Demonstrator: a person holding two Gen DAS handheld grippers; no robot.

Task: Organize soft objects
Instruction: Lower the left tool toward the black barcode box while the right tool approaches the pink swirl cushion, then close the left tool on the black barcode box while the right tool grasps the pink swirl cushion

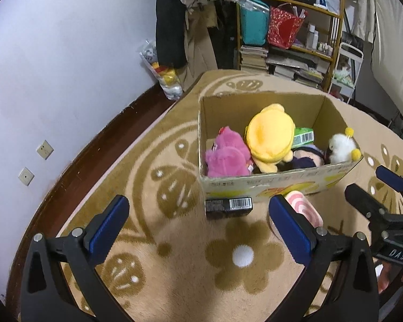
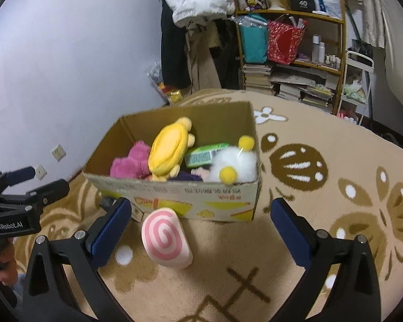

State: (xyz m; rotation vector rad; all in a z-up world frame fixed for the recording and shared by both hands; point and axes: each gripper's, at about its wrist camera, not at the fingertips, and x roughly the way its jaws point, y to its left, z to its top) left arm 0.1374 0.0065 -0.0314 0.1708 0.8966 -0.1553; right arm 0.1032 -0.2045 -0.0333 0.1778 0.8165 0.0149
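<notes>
Now both claws spread wide, empty: left claw (image 1: pixel 198 225), right claw (image 2: pixel 201 226). Pink swirl cushion (image 2: pixel 165 237) on rug (image 2: pixel 335 241), frame center, just w/in front of plush-filled box (image 2: pixel 174 196).

A lived-in home room: patterned carpet (image 2: pixel 335 241), cluttered bookshelf (image 2: pixel 290 53), hanging coats (image 2: pixel 174 40), wall sockets (image 1: pixel 44 149).
</notes>
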